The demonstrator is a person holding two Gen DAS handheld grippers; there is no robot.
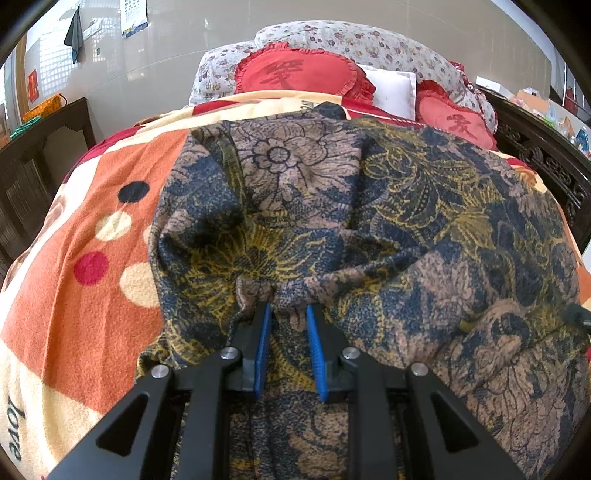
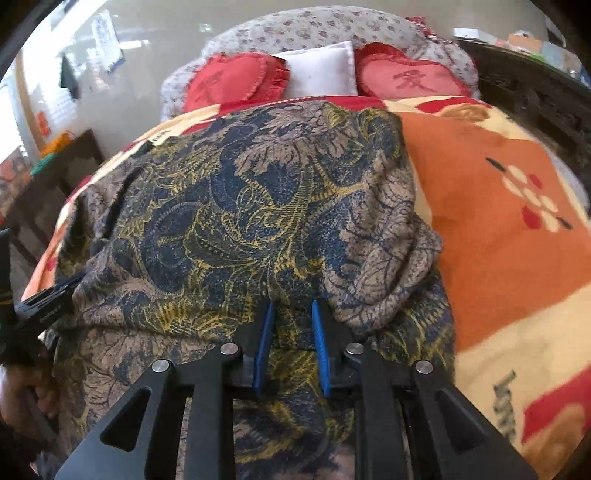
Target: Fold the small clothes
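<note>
Covering the orange blanket [image 1: 85, 221], a floral garment [image 1: 332, 206] is clamped in both grippers' jaws.

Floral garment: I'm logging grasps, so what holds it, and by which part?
Both grippers pinch bunched folds of the floral garment: left gripper and right gripper, each on fabric nearest the camera.

A bed is seen, covered by an orange, cream and red blanket [image 1: 85, 206] with dots. At twelve o'clock, two red heart-shaped cushions [image 1: 299, 72] and a white pillow [image 1: 393, 90] are laid against a floral bolster [image 1: 369, 40]. A glossy pale wall [image 1: 166, 51] is lit by daylight; a calendar [image 1: 133, 16] and a dark cloth [image 1: 74, 33] are hung on it at eleven o'clock. Dark carved wooden furniture [image 1: 535, 155] is seen at three o'clock, and a dark wooden chair [image 1: 33, 166] at nine.
</note>
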